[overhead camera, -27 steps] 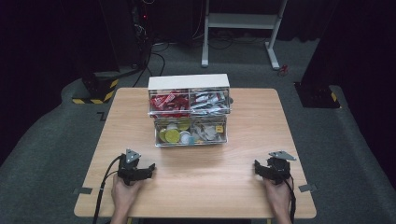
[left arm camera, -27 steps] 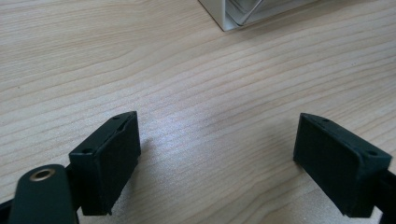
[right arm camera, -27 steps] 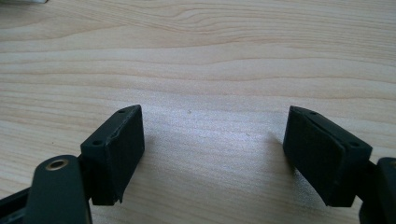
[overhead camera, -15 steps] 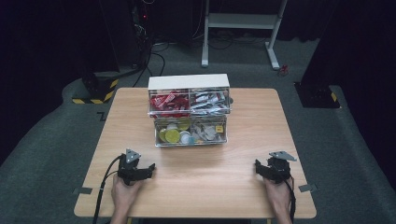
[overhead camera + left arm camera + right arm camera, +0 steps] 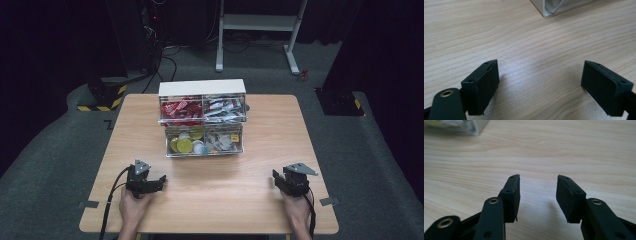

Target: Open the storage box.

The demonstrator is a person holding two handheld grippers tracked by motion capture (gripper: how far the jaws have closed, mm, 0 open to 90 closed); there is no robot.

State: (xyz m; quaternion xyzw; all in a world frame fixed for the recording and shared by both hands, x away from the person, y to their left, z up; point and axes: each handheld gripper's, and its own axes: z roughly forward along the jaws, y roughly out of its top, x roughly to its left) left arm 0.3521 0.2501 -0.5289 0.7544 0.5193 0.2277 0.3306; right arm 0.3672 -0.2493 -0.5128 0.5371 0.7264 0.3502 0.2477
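Observation:
A clear plastic drawer unit [image 5: 202, 120] with a white top stands at the back middle of the wooden table [image 5: 260, 200]. Its upper drawers hold red and silver packets, its lower ones yellow and white small items. My left gripper [image 5: 159, 181] rests near the front left, held by a hand, jaws wide open over bare wood [image 5: 539, 75]. A corner of the drawer unit [image 5: 549, 7] shows ahead of it. My right gripper [image 5: 276, 179] rests near the front right, jaws open with nothing between them [image 5: 537, 192].
The table's front edge lies just behind both hands. A white metal frame [image 5: 260, 30] and dark equipment with cables [image 5: 150, 45] stand on the grey floor beyond the table. A black-and-yellow striped base [image 5: 107, 97] sits at the back left.

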